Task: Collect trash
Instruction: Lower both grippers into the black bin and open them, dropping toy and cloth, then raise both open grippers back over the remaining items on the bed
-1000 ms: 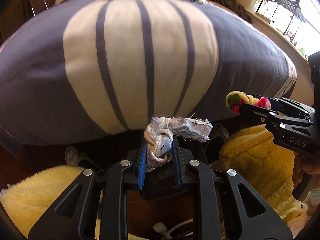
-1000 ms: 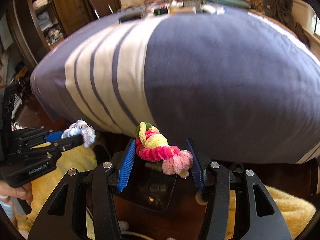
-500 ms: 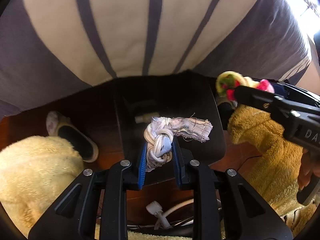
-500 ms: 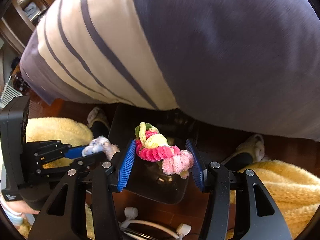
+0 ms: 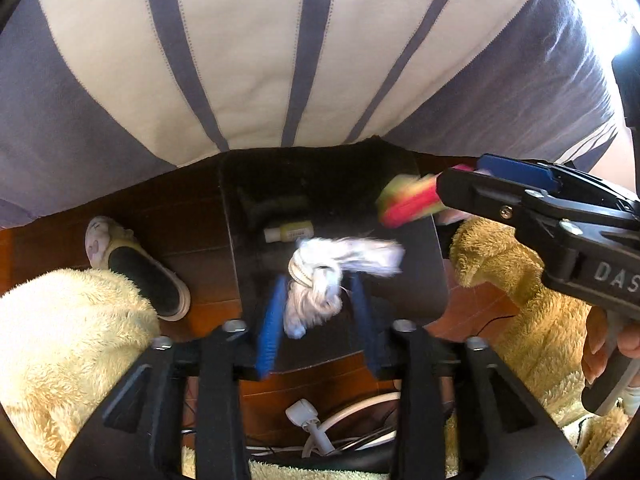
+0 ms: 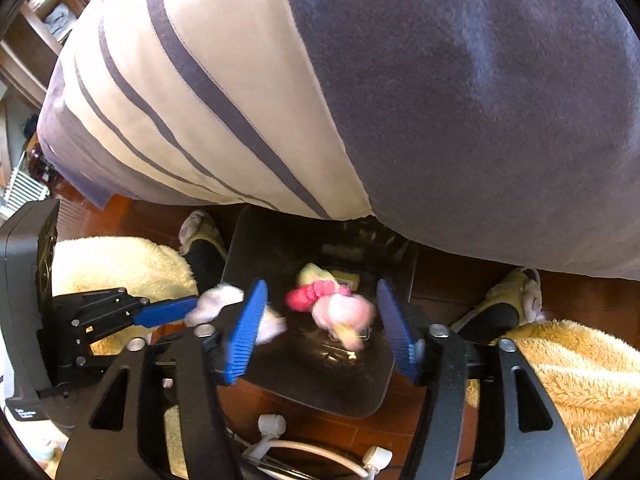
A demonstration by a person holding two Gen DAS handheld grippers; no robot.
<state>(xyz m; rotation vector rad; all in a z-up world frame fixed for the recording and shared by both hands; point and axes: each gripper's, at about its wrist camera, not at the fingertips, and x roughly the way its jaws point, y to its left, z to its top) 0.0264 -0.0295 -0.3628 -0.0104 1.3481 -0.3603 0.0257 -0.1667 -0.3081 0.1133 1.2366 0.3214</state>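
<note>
Both your grippers hang over the black bin, jaws opening, with the trash loose between them.

Above it all you have the striped bedspread (image 5: pixel 256 60) draping down to the dark wood floor (image 5: pixel 188 220), with yellow fleece legs (image 5: pixel 60 340) and slippers (image 5: pixel 132 268) either side of the black bin (image 6: pixel 264 248). Your left gripper (image 5: pixel 318 312) is spreading its blue pads, and the knotted white rag (image 5: pixel 320 284) sits blurred between them, clear of both. Your right gripper (image 6: pixel 320 324) is widening too; the pink-and-yellow fuzzy bundle (image 6: pixel 336 304) is between its pads, touching neither. A small bottle (image 5: pixel 290 232) lies in the bin.
</note>
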